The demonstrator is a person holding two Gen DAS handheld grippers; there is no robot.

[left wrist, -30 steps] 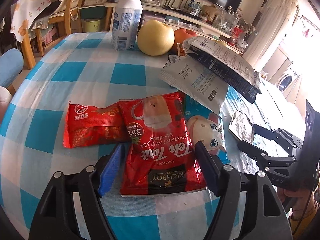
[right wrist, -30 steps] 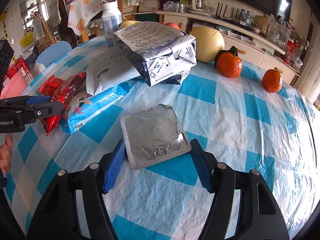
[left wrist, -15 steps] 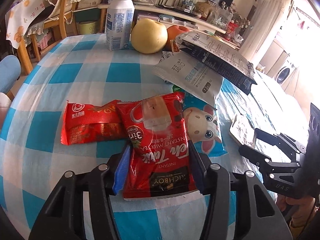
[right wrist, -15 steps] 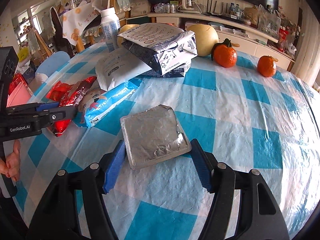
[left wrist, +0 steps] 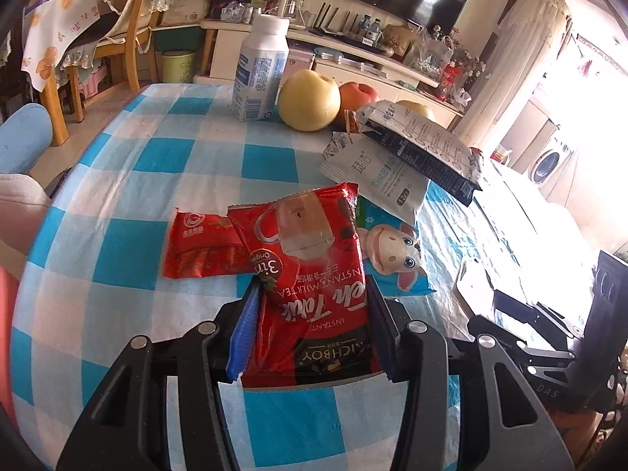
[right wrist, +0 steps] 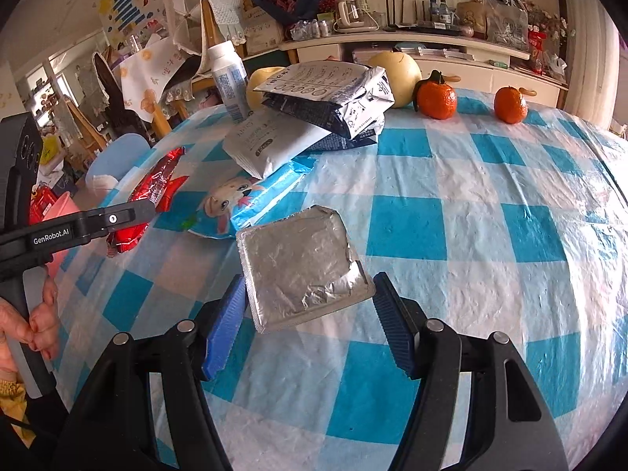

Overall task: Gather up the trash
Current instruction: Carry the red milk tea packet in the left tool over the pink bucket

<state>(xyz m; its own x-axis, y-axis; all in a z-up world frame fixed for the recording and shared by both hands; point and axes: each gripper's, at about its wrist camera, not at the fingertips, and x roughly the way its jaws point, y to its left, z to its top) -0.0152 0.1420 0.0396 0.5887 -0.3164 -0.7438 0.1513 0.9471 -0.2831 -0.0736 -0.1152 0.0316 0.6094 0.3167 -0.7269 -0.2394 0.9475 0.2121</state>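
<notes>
My left gripper (left wrist: 312,327) has drawn in since a second ago: the blue pads that stood wide of the red milk tea sachet (left wrist: 310,282) now press against both its edges, pinching its near end so the packet bulges between them. My right gripper (right wrist: 308,318) has not changed — its fingers stay spread either side of the silver foil packet (right wrist: 300,265), which lies flat on the table with the left pad just touching its near corner and the right one a little apart.

Left of the sachet, partly under it, lies a smaller red wrapper (left wrist: 200,249); right of it, the blue cow-print wrapper (left wrist: 396,253), and beyond that a white pouch (left wrist: 378,174) with a dark-and-white bag (left wrist: 424,145) leaning over it. Farther back from the sachet stand a white bottle (left wrist: 259,68), a yellow pear (left wrist: 309,100) and a red apple (left wrist: 359,94).

The table wears a blue-and-white checked cloth (right wrist: 451,204) under clear plastic. Two oranges (right wrist: 435,98) sit at its far edge, and behind it a cluttered shelf (right wrist: 412,39) and a wooden chair (left wrist: 125,27).
</notes>
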